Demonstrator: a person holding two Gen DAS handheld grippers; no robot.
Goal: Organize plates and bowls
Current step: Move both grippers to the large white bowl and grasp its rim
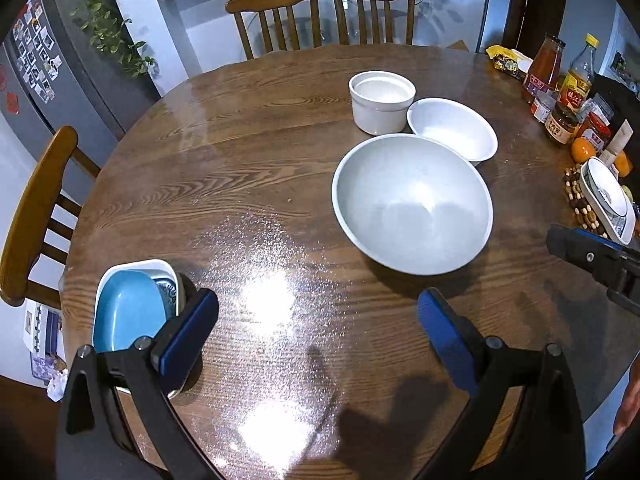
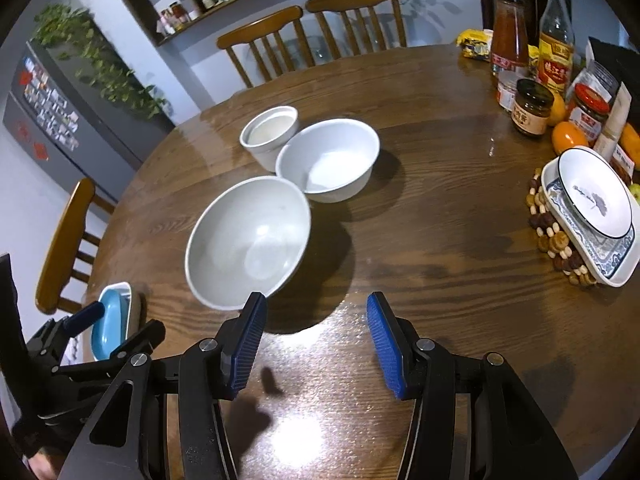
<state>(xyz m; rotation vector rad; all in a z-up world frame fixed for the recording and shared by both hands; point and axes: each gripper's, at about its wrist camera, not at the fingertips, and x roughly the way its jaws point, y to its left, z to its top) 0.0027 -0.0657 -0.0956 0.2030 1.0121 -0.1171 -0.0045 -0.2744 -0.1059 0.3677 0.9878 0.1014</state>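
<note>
At the left edge of the round wooden table [image 1: 240, 168] sits a white rectangular dish [image 1: 134, 270] with a blue dish [image 1: 128, 312] nested inside it; a patterned piece shows beneath the blue one. The left gripper [image 1: 316, 328] hangs over the near edge with its blue-padded fingers [image 1: 188, 332] spread wide and nothing between them. Its left finger is seen in front of the stacked dishes, but whether it touches them cannot be told.

Toward the middle of the table stands a large grey bowl [image 2: 248, 240]. Just behind it are a white ramekin [image 2: 272, 136] and a medium white bowl [image 2: 328, 160], side by side and seemingly touching each other, the medium bowl also meeting the large bowl's rim.

The right gripper [image 2: 316, 344] hovers above the near edge, fingers [image 2: 248, 344] about half open and empty; its left fingertip appears in front of the large bowl's near rim, contact unclear.

At the right edge, a round white plate [image 2: 596, 196] with a dark rim rests on a blue-patterned rectangular plate [image 2: 600, 256], which lies on a beaded trivet [image 2: 548, 236]. Behind them, along the far right edge, cluster bottles and jars [image 2: 532, 108] and oranges [image 2: 568, 136].
</note>
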